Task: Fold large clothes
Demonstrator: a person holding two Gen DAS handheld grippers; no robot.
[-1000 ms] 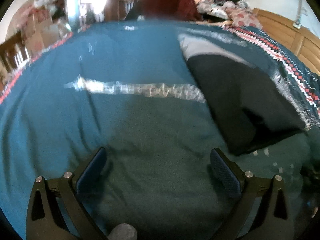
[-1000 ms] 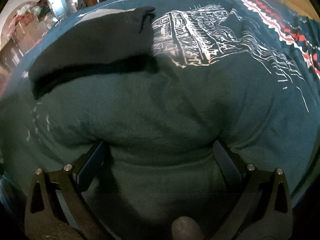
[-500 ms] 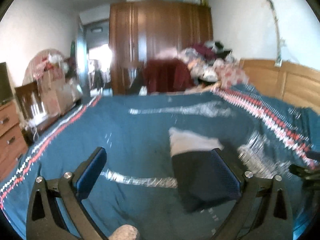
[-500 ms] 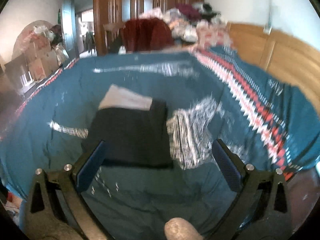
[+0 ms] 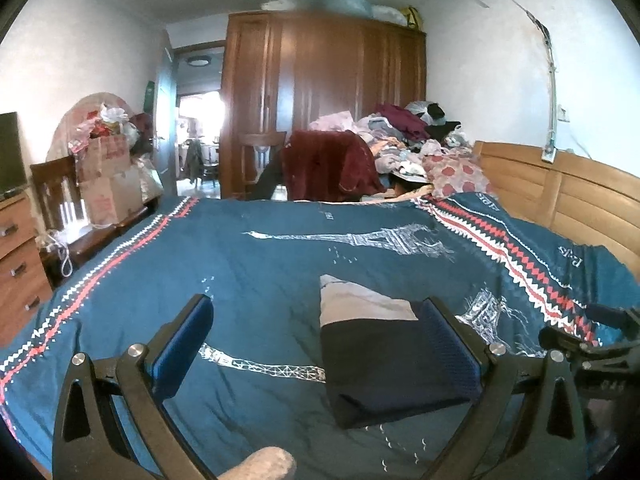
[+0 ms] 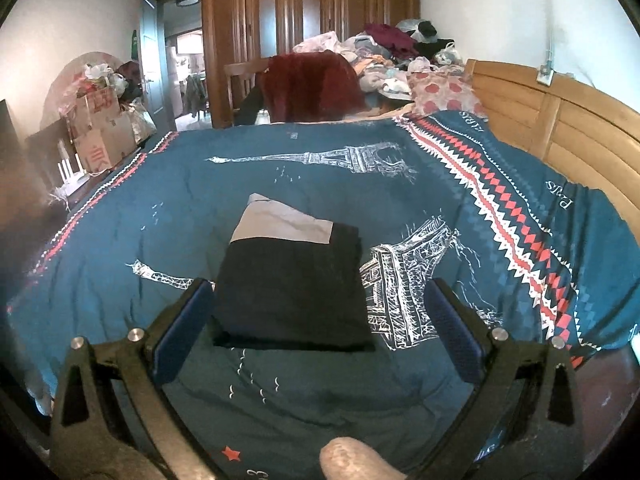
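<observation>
A folded dark garment with a pale grey band at its far end lies flat near the front of the bed. My left gripper stands open above the bedspread, raised and back from the garment, which sits toward its right finger. My right gripper is also open and empty, held above the near edge of the garment. In the left wrist view, the right gripper's black frame shows at the right edge.
A teal bedspread with Eiffel Tower prints covers the bed. A wooden headboard runs along the right. A pile of clothes and a dark red garment on a chair stand at the far end, with boxes at left.
Both grippers have lifted up and pulled back from the bedspread. The view went from close on the fabric to the whole bed and room. The folded garment stays in place.
</observation>
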